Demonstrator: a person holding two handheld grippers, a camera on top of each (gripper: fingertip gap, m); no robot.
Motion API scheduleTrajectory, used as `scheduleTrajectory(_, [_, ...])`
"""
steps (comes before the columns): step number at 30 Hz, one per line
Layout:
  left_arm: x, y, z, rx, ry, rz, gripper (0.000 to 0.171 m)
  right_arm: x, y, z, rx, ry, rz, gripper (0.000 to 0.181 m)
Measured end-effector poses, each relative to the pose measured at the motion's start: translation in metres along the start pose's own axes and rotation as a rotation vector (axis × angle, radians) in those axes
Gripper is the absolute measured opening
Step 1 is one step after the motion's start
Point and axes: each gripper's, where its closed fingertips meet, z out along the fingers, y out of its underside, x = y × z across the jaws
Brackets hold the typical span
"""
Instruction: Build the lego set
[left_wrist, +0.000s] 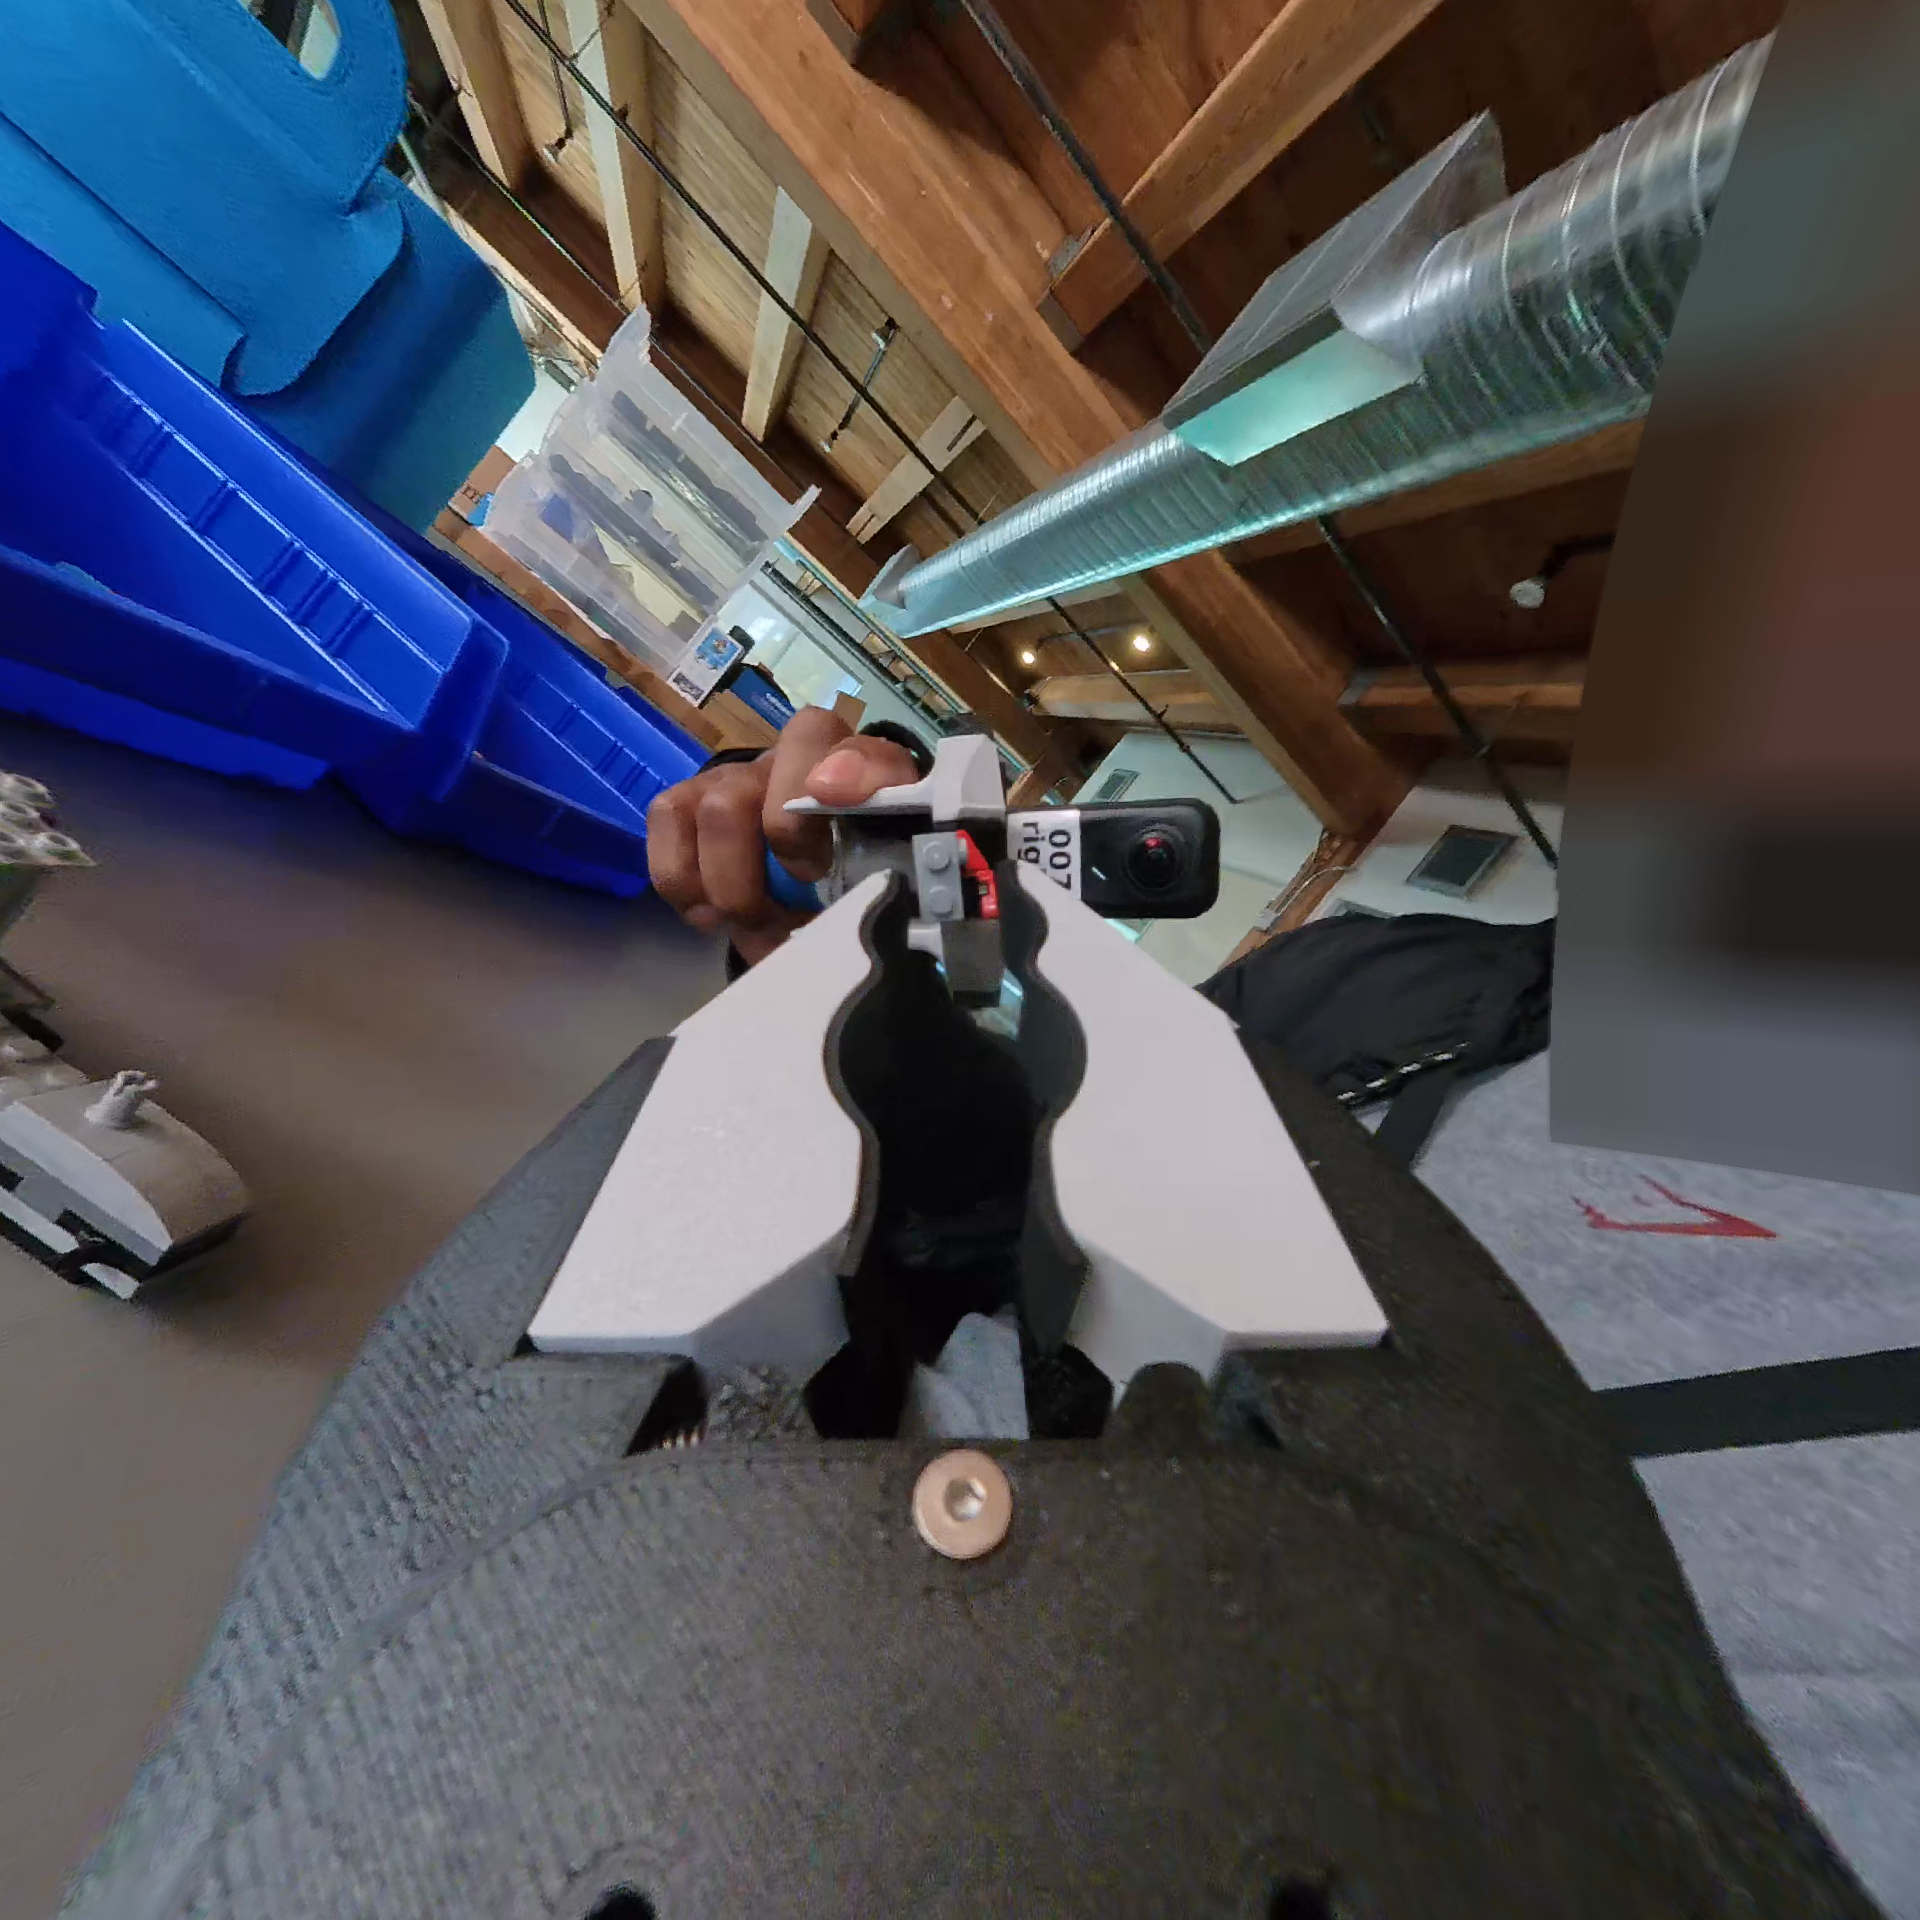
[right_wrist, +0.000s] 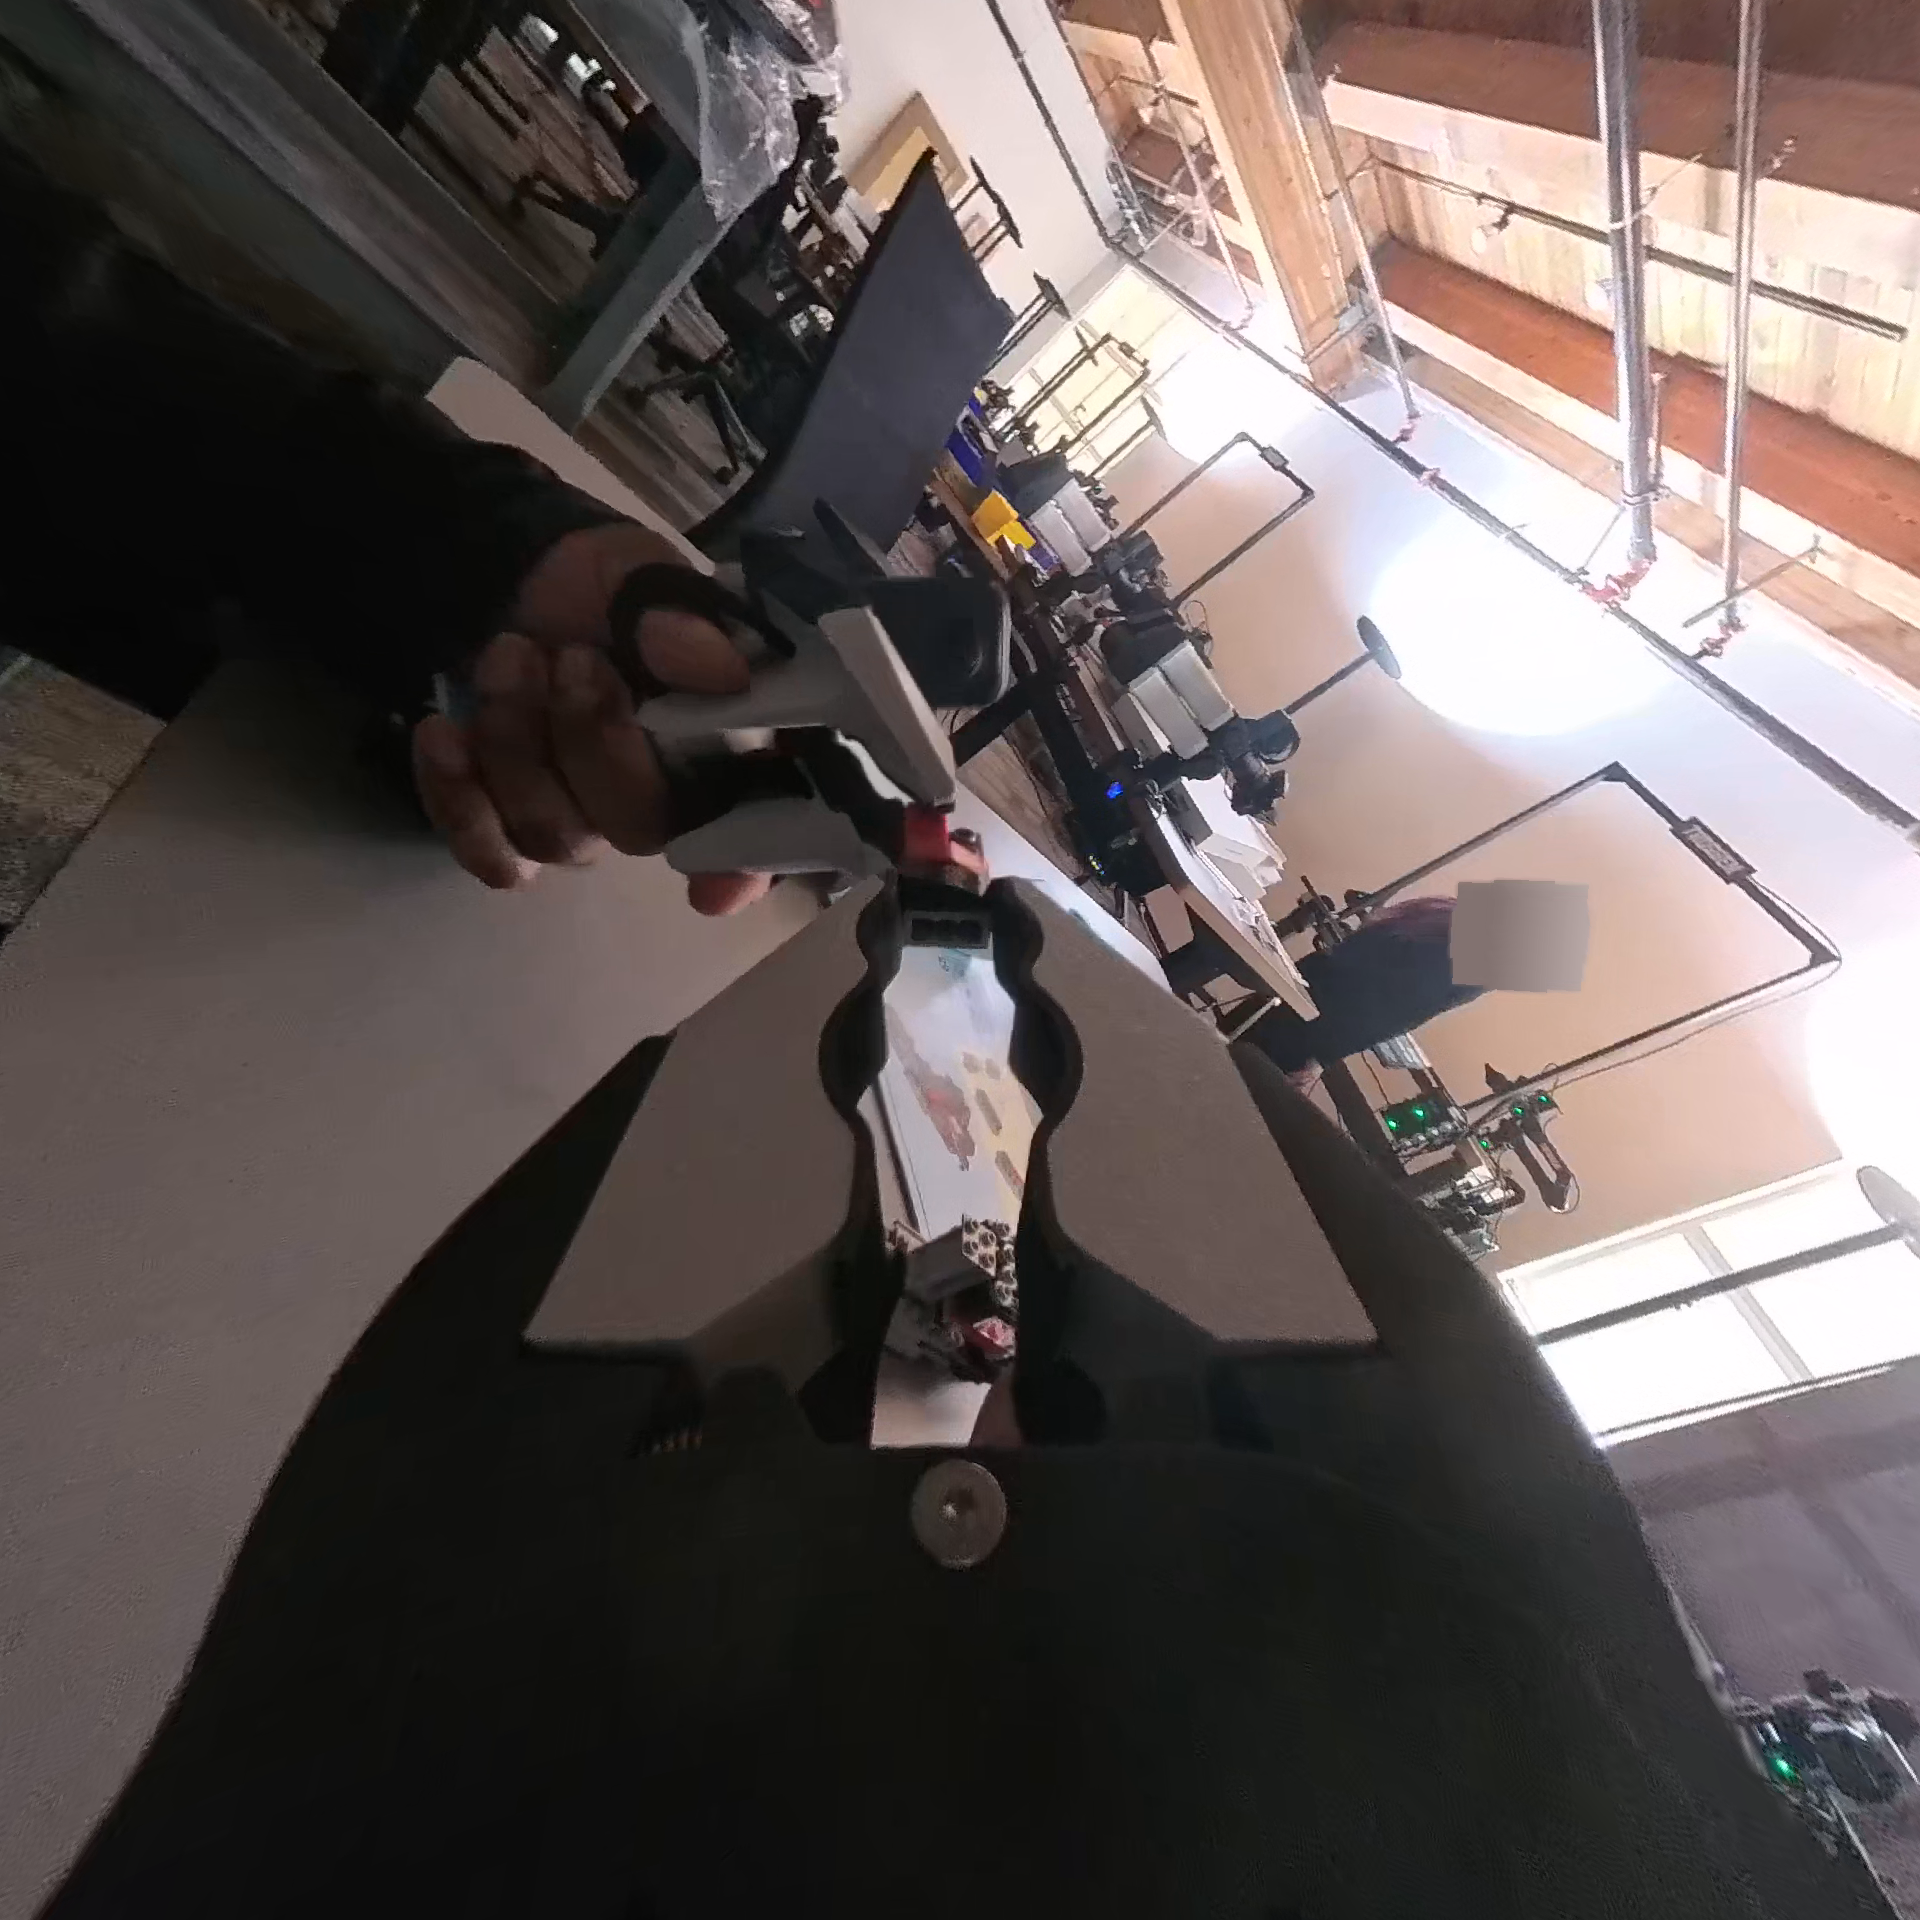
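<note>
Blue plastic bins (left_wrist: 260, 582), ribbed and glossy, stacked at the far edge of the tabletop (left_wrist: 343, 1039), which is smooth, matte and grey-brown. Clear plastic storage boxes (left_wrist: 644, 520) behind them. Overhead: wooden beams and a corrugated silver metal duct (left_wrist: 1247, 488). Black fabric bag (left_wrist: 1382, 997) on grey carpet, which carries a red mark.

Partly built lego model (left_wrist: 94, 1174) at the left edge of the left wrist view: grey and white bricks, smooth curved top, studs showing; it sits on the tabletop.

Left hand-held gripper (left_wrist: 940, 914): textured black printed body, pale grey wedge fingers with wavy black inner pads, one metal screw head. Jaws narrow, pinching a small lego piece (left_wrist: 956, 904) made of light grey studded plate, red bit and dark grey block, held in the air above the tabletop.

Right hand-held gripper (right_wrist: 940, 925): same build, in shadow. Jaws narrow, clamped on the dark grey end of the same lego piece, red part beyond. Both tips meet nose to nose.

Each view shows the person's hand (right_wrist: 561, 748) on the opposite handle. A white label with writing sits beside the black camera (left_wrist: 1143, 857).
</note>
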Motion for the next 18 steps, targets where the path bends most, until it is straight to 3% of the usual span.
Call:
scheduleTrajectory(7, [-0.0005, 0.0043, 0.0035, -0.019, -0.004, -0.011, 0.024, -0.0010, 0.0023, 0.0016, -0.018, 0.019, -0.032, 0.017])
scheduleTrajectory(9, [-0.0020, 0.0046, 0.0039, -0.017, -0.015, -0.005, 0.015, -0.0022, 0.0023, 0.0023, -0.020, 0.016, -0.045, 0.017])
scheduleTrajectory(18, [-0.0035, 0.0029, 0.0015, -0.016, -0.043, 0.045, 0.016, -0.0014, 0.0011, 0.0054, -0.004, 0.012, -0.026, 0.017])
